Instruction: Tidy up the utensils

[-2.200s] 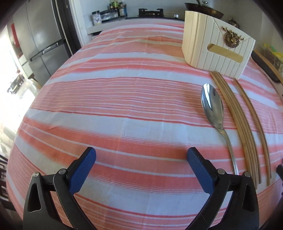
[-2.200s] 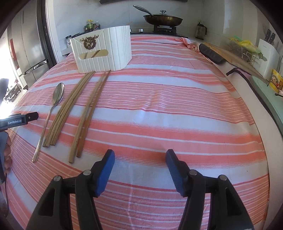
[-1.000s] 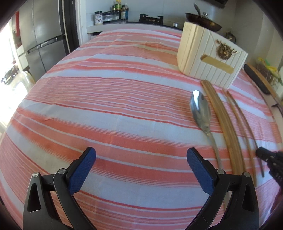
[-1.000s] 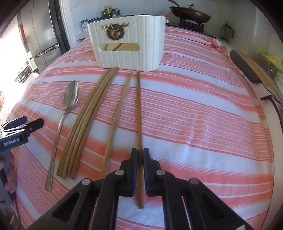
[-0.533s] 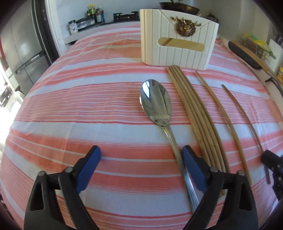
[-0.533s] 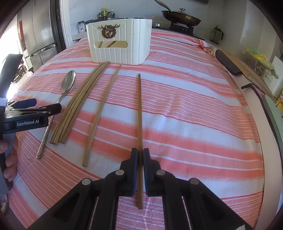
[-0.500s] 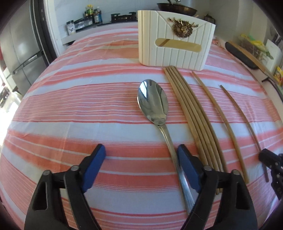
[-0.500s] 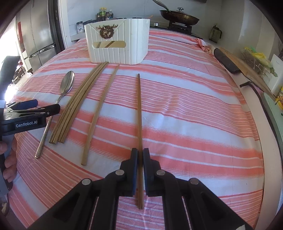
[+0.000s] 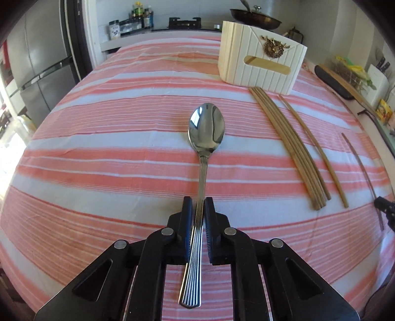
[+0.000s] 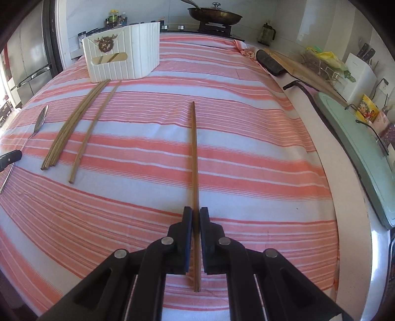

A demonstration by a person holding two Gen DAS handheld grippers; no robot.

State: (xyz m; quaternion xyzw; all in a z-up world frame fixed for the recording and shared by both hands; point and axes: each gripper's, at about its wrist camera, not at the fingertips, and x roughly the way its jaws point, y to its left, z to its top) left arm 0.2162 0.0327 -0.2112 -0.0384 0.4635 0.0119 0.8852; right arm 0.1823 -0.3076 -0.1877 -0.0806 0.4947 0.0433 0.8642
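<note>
My left gripper (image 9: 197, 205) is shut on the handle of a steel spoon (image 9: 207, 128), whose bowl points away from me over the striped cloth. My right gripper (image 10: 196, 213) is shut on a single wooden chopstick (image 10: 194, 148) that points forward. A white ribbed utensil holder (image 9: 261, 66) with a slot and a brass ornament stands at the far side; it also shows in the right wrist view (image 10: 123, 64). A bundle of chopsticks (image 9: 288, 143) and one loose chopstick (image 9: 313, 153) lie in front of the holder.
The table wears a red-and-white striped cloth (image 9: 111, 148). A dark pan (image 10: 214, 14) sits on the stove behind. A wooden board (image 10: 303, 69) and a pale green tray (image 10: 355, 138) lie along the counter on the right. A fridge (image 9: 37, 61) stands at left.
My left gripper has closed on the spoon's handle; it was open around it half a second ago. My right gripper has carried its chopstick to the right, away from the others.
</note>
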